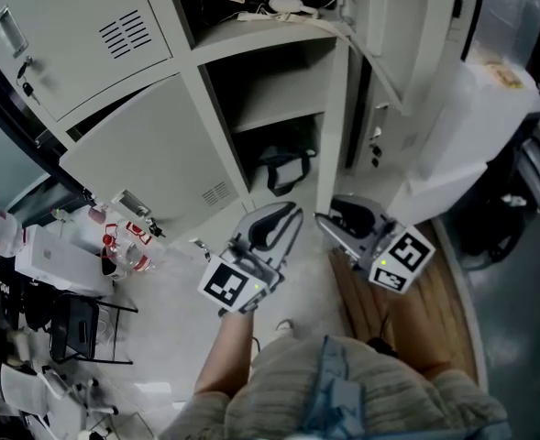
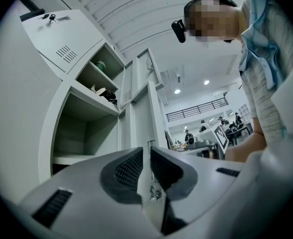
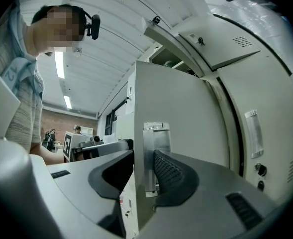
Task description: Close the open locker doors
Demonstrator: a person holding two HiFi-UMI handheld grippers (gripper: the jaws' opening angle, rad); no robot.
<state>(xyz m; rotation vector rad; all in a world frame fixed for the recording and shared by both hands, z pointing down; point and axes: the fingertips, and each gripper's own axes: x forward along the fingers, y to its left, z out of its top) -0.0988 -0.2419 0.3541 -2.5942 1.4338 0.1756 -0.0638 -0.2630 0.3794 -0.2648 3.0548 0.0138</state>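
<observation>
A bank of pale grey lockers (image 1: 159,145) stands ahead, with the right-hand compartments open. One open door (image 1: 332,136) shows edge-on, with a higher open door (image 1: 380,26) beyond it. My left gripper (image 1: 288,216) is at the foot of the open column. In the left gripper view its jaws (image 2: 147,156) are shut on a thin door edge (image 2: 147,133), with a small lock part low between them. My right gripper (image 1: 336,220) straddles the door edge (image 3: 136,108). One pad lies on a metal latch plate (image 3: 155,148) and the other on the door's far face.
A black bag (image 1: 286,168) sits in the open lower compartment, and clutter (image 1: 279,3) fills the top one. Closed doors (image 1: 86,35) lie to the left. A cluttered table (image 1: 59,255) stands at the far left and a white covered bulk (image 1: 471,126) at the right.
</observation>
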